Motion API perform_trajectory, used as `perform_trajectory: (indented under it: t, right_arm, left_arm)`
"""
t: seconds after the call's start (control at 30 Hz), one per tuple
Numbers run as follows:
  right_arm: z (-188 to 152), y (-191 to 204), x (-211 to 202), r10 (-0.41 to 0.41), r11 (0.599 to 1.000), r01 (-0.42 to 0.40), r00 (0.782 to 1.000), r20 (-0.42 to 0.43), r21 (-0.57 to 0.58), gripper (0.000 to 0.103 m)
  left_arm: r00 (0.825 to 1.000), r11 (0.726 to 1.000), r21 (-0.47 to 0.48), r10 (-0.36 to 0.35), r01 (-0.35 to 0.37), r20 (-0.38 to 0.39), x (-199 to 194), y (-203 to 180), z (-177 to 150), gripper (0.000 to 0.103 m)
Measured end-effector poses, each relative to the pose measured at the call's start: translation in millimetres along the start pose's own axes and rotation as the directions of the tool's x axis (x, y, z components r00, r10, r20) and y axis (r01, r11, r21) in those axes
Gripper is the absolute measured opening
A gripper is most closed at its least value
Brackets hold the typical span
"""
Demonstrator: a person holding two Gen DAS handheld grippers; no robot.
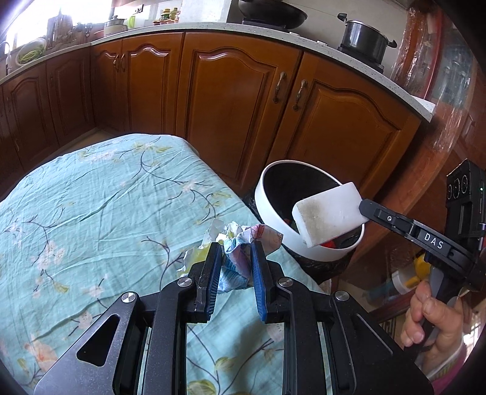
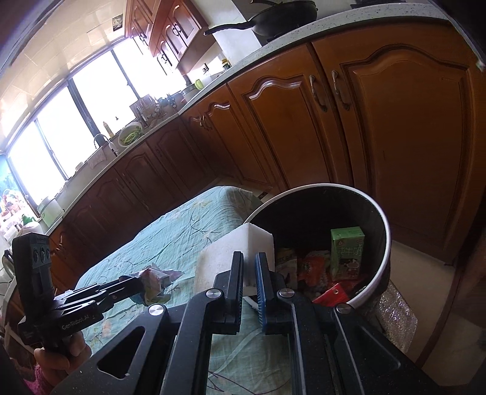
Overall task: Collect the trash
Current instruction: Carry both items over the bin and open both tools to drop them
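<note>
Behind everything, wooden cabinets (image 1: 243,100) run under a pale speckled countertop (image 1: 188,29), where a black wok (image 1: 270,13) and a dark lidded pot (image 1: 364,39) sit. Nearer, a table covered by a light blue floral cloth (image 1: 91,197) fills the lower left of the left wrist view. Just off its right edge stands a round trash bin (image 2: 384,240) with a white rim and a black inside; it already holds a green drink carton (image 2: 346,252), an orange wrapper (image 2: 309,267) and a red packet (image 2: 329,296). The right gripper (image 2: 249,262), held by the person's right hand (image 1: 431,319), is clamped on a white foam block (image 1: 328,215) that hangs over the bin's near rim. Its dirty, greyish end face points toward the table. The left gripper (image 1: 235,253), held by the left hand (image 2: 60,358), is closed on a crumpled paper wad (image 1: 240,240) printed in pale pink, blue and yellow. That wad is pinched between the blue pads, over the cloth near the table's right edge, close beside the bin.
</note>
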State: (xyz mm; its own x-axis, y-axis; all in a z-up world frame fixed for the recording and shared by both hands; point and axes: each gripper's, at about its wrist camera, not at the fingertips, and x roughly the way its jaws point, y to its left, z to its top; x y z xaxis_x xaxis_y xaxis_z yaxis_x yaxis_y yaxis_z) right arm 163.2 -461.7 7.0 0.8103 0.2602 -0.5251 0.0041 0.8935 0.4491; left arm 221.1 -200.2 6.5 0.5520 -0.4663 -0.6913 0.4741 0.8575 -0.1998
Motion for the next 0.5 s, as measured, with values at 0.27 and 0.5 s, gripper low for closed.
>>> perform_trajectory:
  t: [0.27, 0.5]
  right_arm:
    - [6.8, -24.4, -11.7, -0.026, 0.999, 0.025, 0.999, 0.022, 0.030, 0.008]
    - [11.4, -45.9, -20.0, -0.049, 0.997, 0.047, 0.998, 0.038, 0.054, 0.008]
  left_arm:
    - [1.000, 0.999, 0.032, -0.014, 0.014, -0.007, 11.8, -22.2, 12.8, 0.019]
    - [1.000, 0.998, 0.056, -0.023, 0.024, -0.013, 21.3, -39.3, 21.4, 0.019]
